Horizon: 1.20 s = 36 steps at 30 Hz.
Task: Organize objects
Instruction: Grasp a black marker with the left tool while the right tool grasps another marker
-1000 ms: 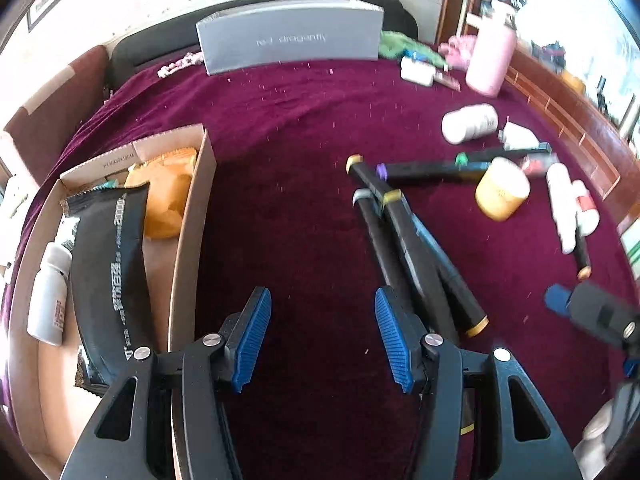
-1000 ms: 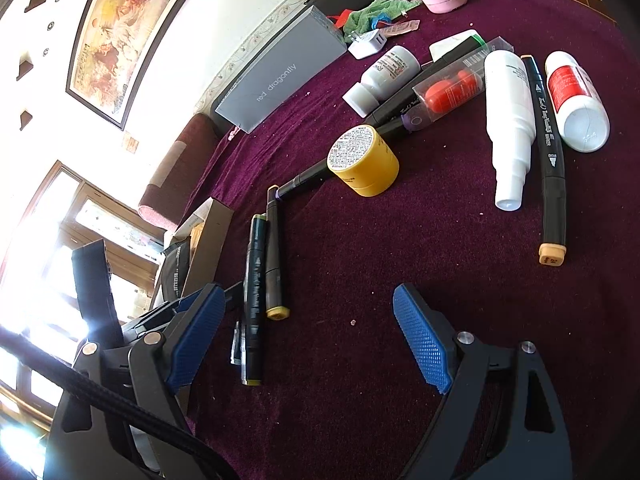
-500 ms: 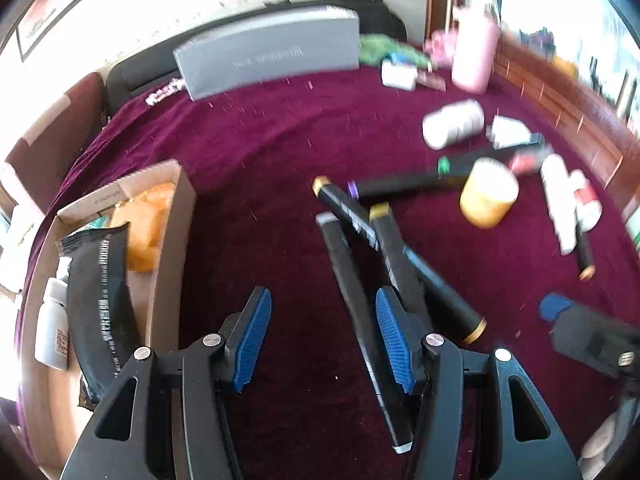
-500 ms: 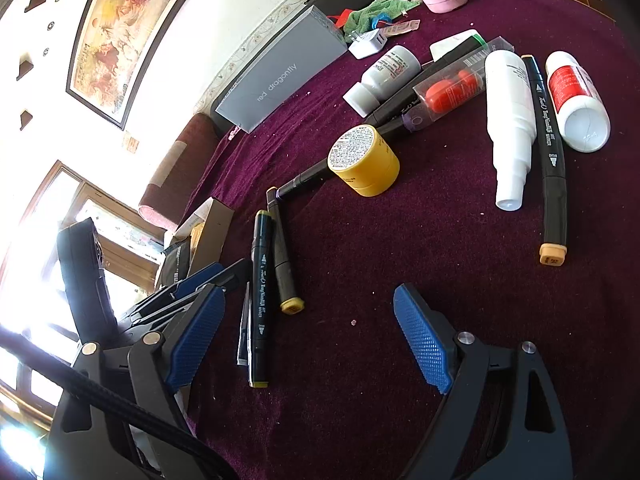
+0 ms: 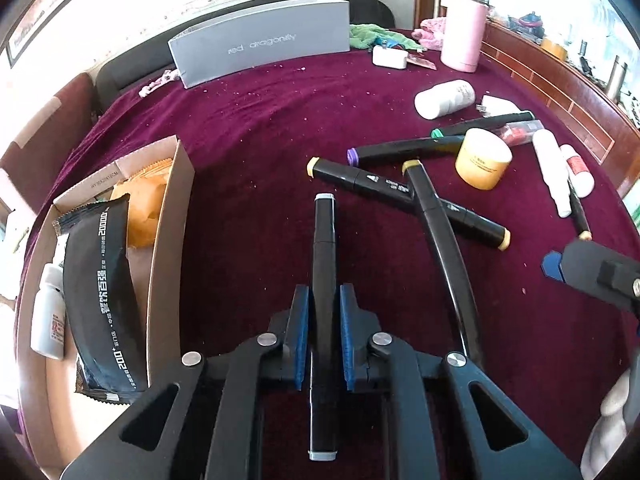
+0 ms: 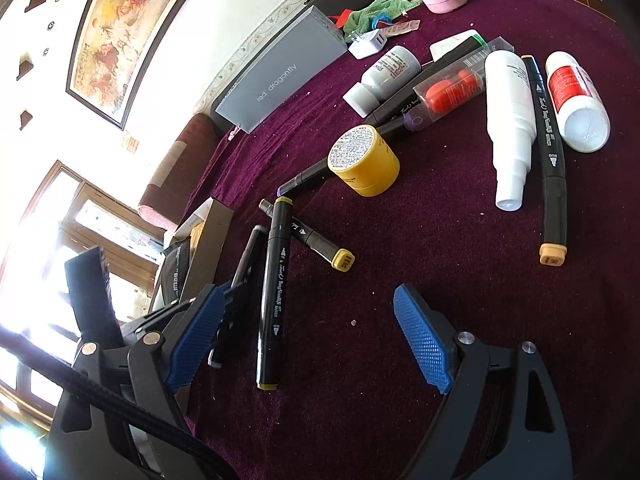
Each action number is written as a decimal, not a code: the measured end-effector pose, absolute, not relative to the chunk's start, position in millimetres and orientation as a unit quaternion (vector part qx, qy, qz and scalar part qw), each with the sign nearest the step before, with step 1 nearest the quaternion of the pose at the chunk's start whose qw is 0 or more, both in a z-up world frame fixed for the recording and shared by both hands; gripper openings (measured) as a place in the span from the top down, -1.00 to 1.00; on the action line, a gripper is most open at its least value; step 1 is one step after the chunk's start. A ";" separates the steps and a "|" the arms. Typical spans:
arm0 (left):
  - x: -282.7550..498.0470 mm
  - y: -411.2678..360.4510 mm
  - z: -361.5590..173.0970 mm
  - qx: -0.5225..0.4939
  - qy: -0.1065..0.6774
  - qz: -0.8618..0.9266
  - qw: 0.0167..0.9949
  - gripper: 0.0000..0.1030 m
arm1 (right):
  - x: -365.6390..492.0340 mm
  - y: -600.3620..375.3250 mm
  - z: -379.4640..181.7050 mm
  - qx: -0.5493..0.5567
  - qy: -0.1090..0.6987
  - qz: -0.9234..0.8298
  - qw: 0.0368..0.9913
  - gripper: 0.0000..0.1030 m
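Burgundy velvet covers the bench [image 5: 256, 128], and on it my left claw [image 5: 324, 320] has just closed — its blue pads now press both sides of a grey-capped black marker [image 5: 325, 240] that runs straight toward twelve o'clock from between them, its near end poking back under the claw. At about nine o'clock in the left wrist view sits the cardboard box [image 5: 170, 216], already carrying a black snack packet [image 5: 100, 296], an orange packet [image 5: 142, 208] and a small white bottle [image 5: 48, 320]. From one to two o'clock lie more markers: an olive-capped marker [image 5: 440, 232] crossed over a tan-capped marker [image 5: 404, 196], with a purple-capped marker [image 5: 404, 148] beyond them touching the yellow jar [image 5: 482, 164]. My right claw [image 6: 304, 328] stands wide with nothing between its pads, hovering over bare cloth; in its view the olive-capped marker [image 6: 274, 292] lies just beside its left pad. Toward one o'clock there I see a white spray bottle [image 6: 510, 120], an orange-capped marker [image 6: 550, 152] beside it, and a red-labelled bottle [image 6: 576, 100]. At twelve o'clock in the left view a grey box [image 5: 260, 40] stands at the bench's far edge — a pink flask [image 5: 464, 36] off to its right.
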<state>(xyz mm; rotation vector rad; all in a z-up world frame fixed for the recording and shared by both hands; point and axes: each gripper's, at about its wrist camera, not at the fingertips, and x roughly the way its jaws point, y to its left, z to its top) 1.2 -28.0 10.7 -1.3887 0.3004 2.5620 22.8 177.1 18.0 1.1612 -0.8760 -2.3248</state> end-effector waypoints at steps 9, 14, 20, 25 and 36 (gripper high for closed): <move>7.2 -22.5 8.6 -0.433 0.121 0.887 0.106 0.78 | 21.2 176.8 17.5 0.414 -0.311 -0.833 0.196 -0.70; 26.2 -43.0 22.2 -0.430 0.058 0.888 0.151 0.78 | 21.0 177.0 17.4 0.414 -0.309 -0.834 0.196 -0.70; 57.9 -69.9 49.7 -0.404 -0.002 0.896 0.186 0.78 | 19.8 177.0 16.6 0.413 -0.306 -0.836 0.194 -0.70; 78.9 -97.0 67.1 -0.385 -0.046 0.897 0.212 0.78 | 20.4 173.8 20.8 0.424 -0.291 -0.838 0.182 -0.70; 98.7 -163.2 65.7 -0.373 -0.102 0.905 0.175 0.77 | 24.9 124.2 46.1 0.448 -0.203 -0.855 0.163 -0.69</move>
